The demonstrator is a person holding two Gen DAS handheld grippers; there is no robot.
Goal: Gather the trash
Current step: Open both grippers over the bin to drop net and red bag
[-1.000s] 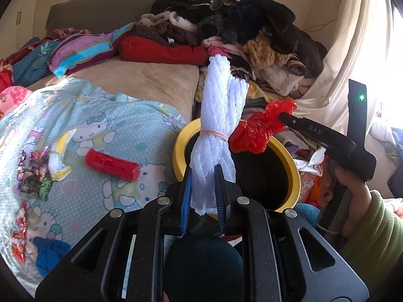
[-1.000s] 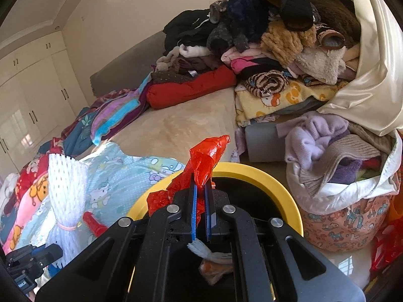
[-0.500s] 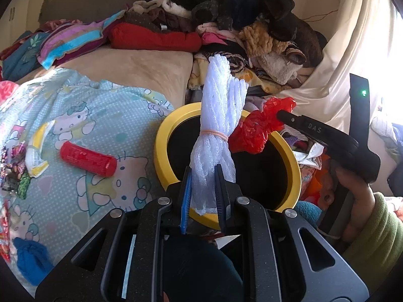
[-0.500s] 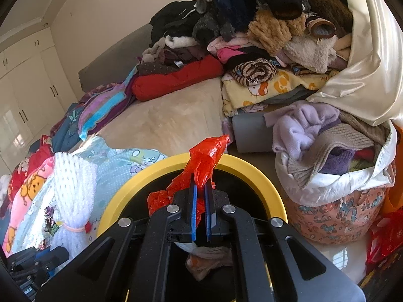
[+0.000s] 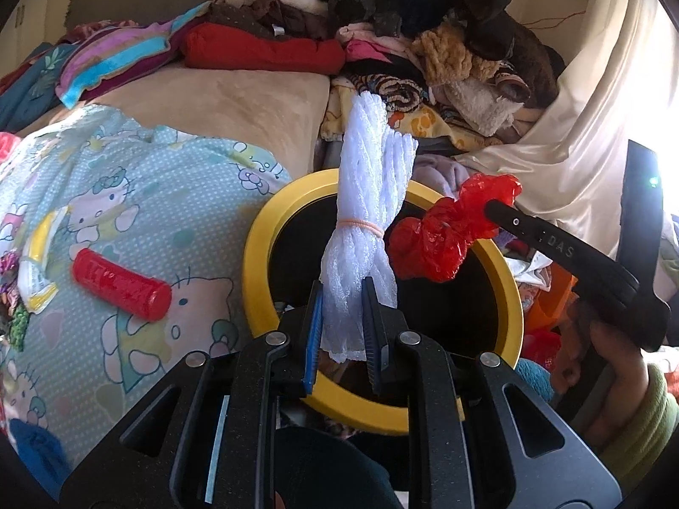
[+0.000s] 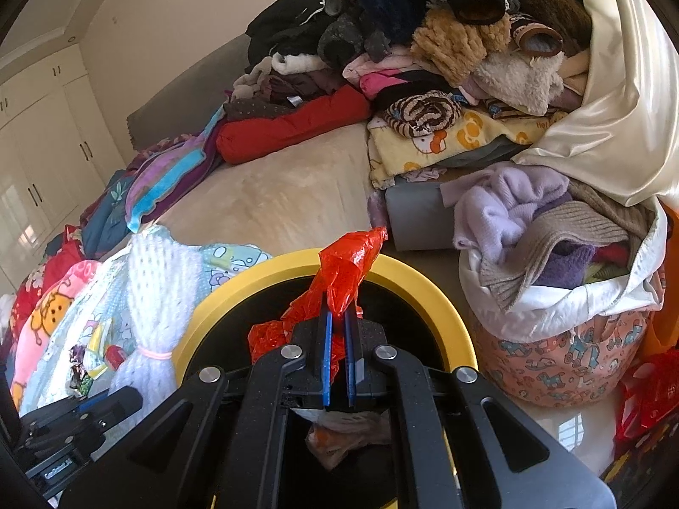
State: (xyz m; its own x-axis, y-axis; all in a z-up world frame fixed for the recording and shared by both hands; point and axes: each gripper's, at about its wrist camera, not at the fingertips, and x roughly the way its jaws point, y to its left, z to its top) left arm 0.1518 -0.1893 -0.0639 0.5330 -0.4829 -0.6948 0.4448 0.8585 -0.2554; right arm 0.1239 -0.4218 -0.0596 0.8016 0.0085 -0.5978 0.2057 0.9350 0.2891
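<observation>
My left gripper (image 5: pixel 341 318) pinched the light, squashy foam netting (image 5: pixel 367 212) low; my right gripper (image 6: pixel 337 335) clamped the crinkly red bag (image 6: pixel 339 271).

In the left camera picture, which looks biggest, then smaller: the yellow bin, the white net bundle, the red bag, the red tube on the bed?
1. Yellow bin
2. White net bundle, though it sits nearest the camera
3. Red bag and red tube look too alike to rank
</observation>
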